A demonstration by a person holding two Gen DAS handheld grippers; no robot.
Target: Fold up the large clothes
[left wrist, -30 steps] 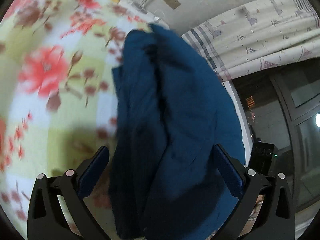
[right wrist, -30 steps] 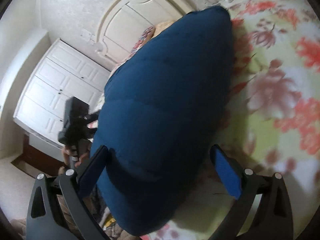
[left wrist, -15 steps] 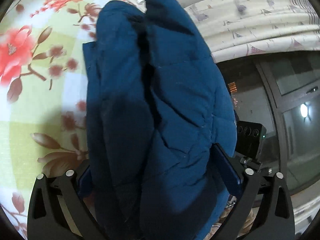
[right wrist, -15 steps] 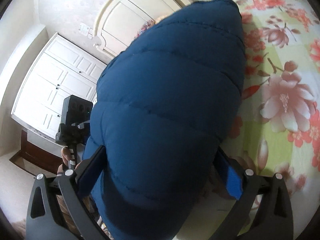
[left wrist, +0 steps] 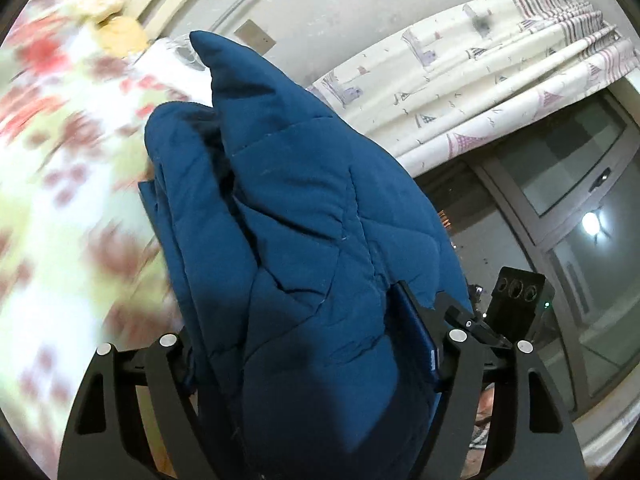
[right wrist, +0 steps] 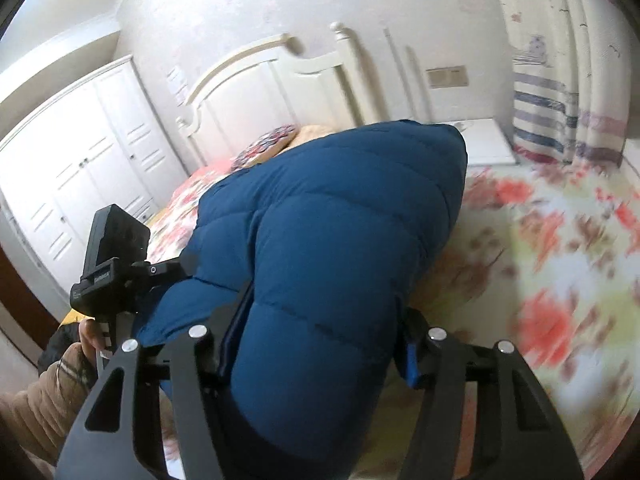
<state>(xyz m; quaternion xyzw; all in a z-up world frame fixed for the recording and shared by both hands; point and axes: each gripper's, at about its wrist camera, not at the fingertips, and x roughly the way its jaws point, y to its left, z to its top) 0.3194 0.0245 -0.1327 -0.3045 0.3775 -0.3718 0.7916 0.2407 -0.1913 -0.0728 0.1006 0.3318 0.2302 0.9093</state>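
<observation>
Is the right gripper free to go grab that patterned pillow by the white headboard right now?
Probably not: the right gripper is clamped on the padded blue jacket, which bulks between it and the patterned pillow.
</observation>
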